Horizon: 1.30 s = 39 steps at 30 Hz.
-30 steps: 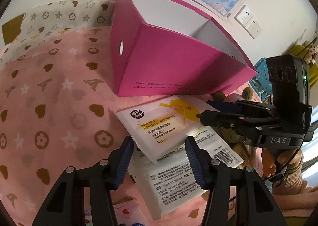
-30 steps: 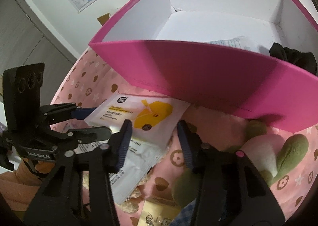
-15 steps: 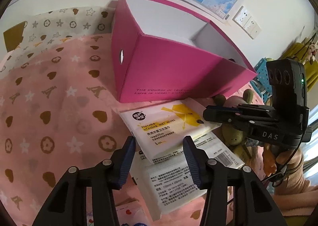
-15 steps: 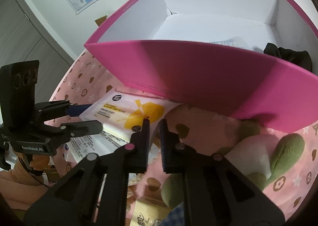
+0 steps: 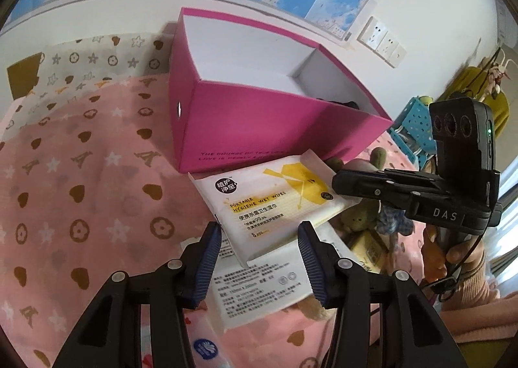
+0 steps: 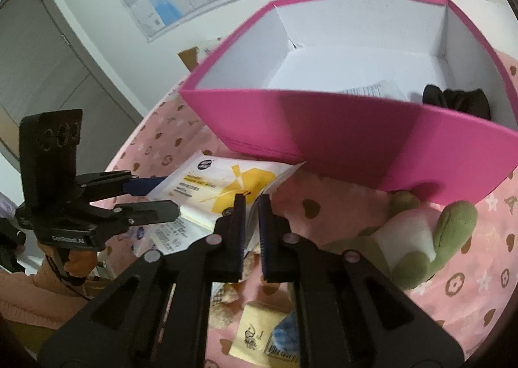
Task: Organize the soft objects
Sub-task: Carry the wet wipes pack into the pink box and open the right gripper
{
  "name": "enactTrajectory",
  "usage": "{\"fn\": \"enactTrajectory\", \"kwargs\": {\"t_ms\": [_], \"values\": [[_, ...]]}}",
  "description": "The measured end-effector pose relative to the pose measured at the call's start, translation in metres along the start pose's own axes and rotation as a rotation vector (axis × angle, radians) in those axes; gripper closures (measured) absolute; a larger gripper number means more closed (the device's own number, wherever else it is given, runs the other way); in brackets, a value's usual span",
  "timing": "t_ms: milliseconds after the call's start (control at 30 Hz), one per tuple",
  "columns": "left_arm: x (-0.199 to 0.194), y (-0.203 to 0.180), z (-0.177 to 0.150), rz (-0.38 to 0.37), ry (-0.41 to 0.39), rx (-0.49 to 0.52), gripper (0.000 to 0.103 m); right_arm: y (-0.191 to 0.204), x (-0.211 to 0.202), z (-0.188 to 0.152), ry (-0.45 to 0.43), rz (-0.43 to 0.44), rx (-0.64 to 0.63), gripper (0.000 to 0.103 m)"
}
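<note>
Right tool (image 6: 251, 206) points down at a slant, and its two black fingers are squeezed tight on the corner of the yellow-and-white wet wipes pack (image 6: 223, 188). That corner is lifted and bent up a little. The pack is flat, shiny and crinkly, and it sits just in front of the pink box (image 6: 323, 135), on the side near the tools.

The left tool (image 5: 259, 238) also tips down. Its fingers, with blue ribbed pads (image 5: 210, 248), stand partly open on each side of the near end of the same pack (image 5: 268, 199). They do not press on it.

A second white pack (image 5: 259, 290) with small black print lies under the first one, farther from the pink box.

The pink box is made of stiff card, bright pink outside and white inside, with straight walls and an open top. A black soft thing (image 6: 456, 99) and a white printed pack (image 6: 365, 89) lie inside it by the near wall.

A green and white plush toy (image 6: 421, 238) lies close to the pink box, on its right in the right wrist view. Everything rests on a soft pink blanket (image 5: 81, 190) with brown hearts, stars and flowers.
</note>
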<state>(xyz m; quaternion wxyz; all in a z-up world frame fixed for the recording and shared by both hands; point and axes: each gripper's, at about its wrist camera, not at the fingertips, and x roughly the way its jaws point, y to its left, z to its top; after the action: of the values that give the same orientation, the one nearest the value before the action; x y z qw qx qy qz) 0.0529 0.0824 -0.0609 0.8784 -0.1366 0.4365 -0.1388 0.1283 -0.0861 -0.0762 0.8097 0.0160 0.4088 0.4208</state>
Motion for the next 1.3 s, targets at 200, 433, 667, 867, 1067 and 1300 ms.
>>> {"fn": "enactTrajectory", "kwargs": {"t_ms": [200, 433, 667, 867, 1067, 1300], "values": [[-0.014, -0.016, -0.001, 0.012, -0.039, 0.050, 0.053, 0.006, -0.018, -0.001, -0.034, 0.021, -0.013, 0.094], [-0.034, -0.038, 0.008, 0.011, -0.099, 0.120, 0.053, 0.018, -0.051, 0.001, -0.113, 0.024, -0.043, 0.094], [-0.047, -0.063, 0.029, 0.009, -0.171, 0.188, 0.053, 0.022, -0.085, 0.011, -0.208, 0.008, -0.073, 0.094], [-0.044, -0.073, 0.060, 0.027, -0.211, 0.227, 0.053, 0.013, -0.102, 0.034, -0.276, -0.023, -0.079, 0.094], [-0.021, -0.069, 0.091, 0.050, -0.186, 0.221, 0.053, -0.005, -0.096, 0.059, -0.290, -0.046, -0.060, 0.094], [0.007, -0.056, 0.114, 0.082, -0.153, 0.191, 0.053, -0.032, -0.072, 0.080, -0.251, -0.076, -0.020, 0.093]]}}
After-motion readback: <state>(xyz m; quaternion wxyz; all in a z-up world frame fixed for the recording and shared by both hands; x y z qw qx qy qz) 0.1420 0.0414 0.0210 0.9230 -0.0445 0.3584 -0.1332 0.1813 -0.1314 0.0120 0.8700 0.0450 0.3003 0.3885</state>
